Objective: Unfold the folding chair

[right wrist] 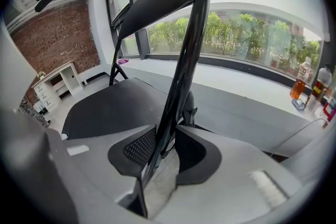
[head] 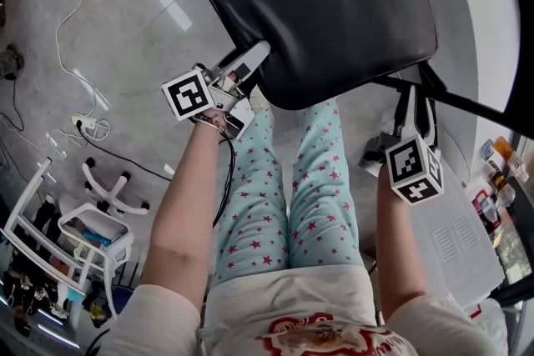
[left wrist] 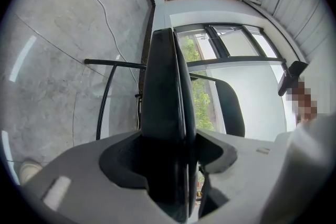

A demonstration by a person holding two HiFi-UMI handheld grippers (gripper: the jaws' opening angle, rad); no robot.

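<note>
The chair sits just ahead of me and below, its long axis running away from both tools. My left gripper is clamped on the near edge of the seat, and the right gripper is pinched on a thin frame bar at the seat's right side. Both tools reach forward about level, and I think the seat must swing away from that bar, though the hinge is hidden.

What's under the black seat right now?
Head view shows star-patterned trouser legs and grey floor below the black seat. The seat hides whatever lies directly beneath it; only a black tube sticks out at its right.
</note>
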